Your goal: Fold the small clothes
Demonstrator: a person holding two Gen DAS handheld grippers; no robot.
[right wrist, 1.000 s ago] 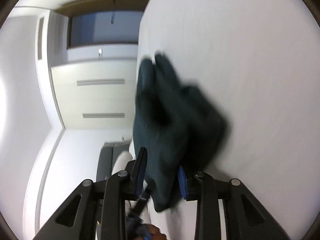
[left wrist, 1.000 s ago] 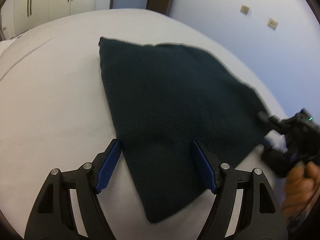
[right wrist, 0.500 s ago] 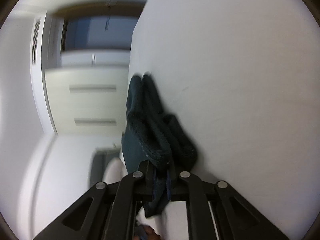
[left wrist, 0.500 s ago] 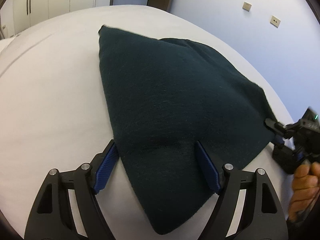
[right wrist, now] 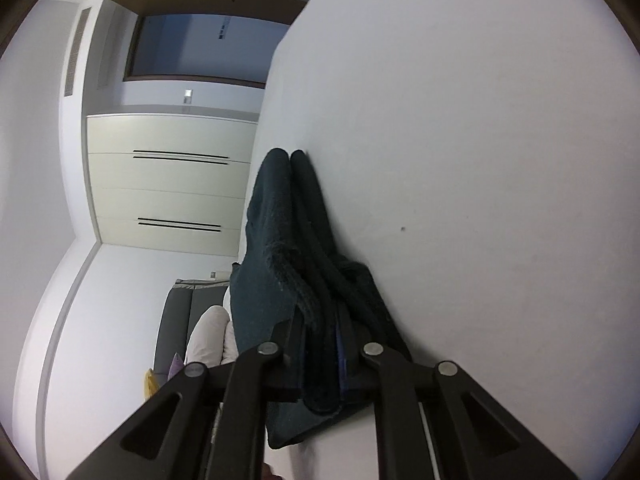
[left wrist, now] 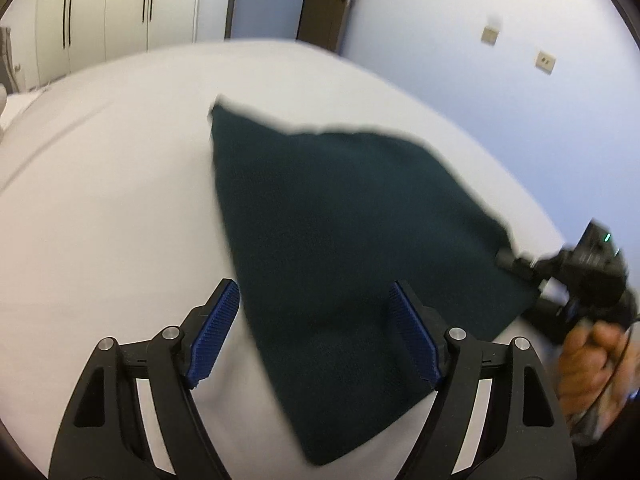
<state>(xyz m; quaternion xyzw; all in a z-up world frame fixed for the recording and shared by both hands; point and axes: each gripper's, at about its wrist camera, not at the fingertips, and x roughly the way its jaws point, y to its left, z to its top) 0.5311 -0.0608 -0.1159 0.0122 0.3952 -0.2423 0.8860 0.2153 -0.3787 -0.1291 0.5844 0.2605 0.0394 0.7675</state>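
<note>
A dark green folded cloth (left wrist: 352, 232) lies on the white bed (left wrist: 104, 208), its near corner pointing toward me. My left gripper (left wrist: 314, 332) is open and hovers over the cloth's near part, one blue pad on each side. My right gripper (left wrist: 516, 260) is at the cloth's right edge in the left wrist view. In the right wrist view that gripper (right wrist: 322, 344) is shut on the cloth's stacked edges (right wrist: 288, 240), which bunch up ahead of the jaws.
White bed surface spreads to the left and far side. A blue wall with sockets (left wrist: 546, 62) stands to the right. White cupboards (left wrist: 100, 12) and a door (left wrist: 324, 0) are behind. A sofa with pillows (right wrist: 200, 320) shows in the right wrist view.
My right gripper closed on the cloth's right edge and keeps holding it. My left gripper drew back a little, so the cloth looks farther away.
</note>
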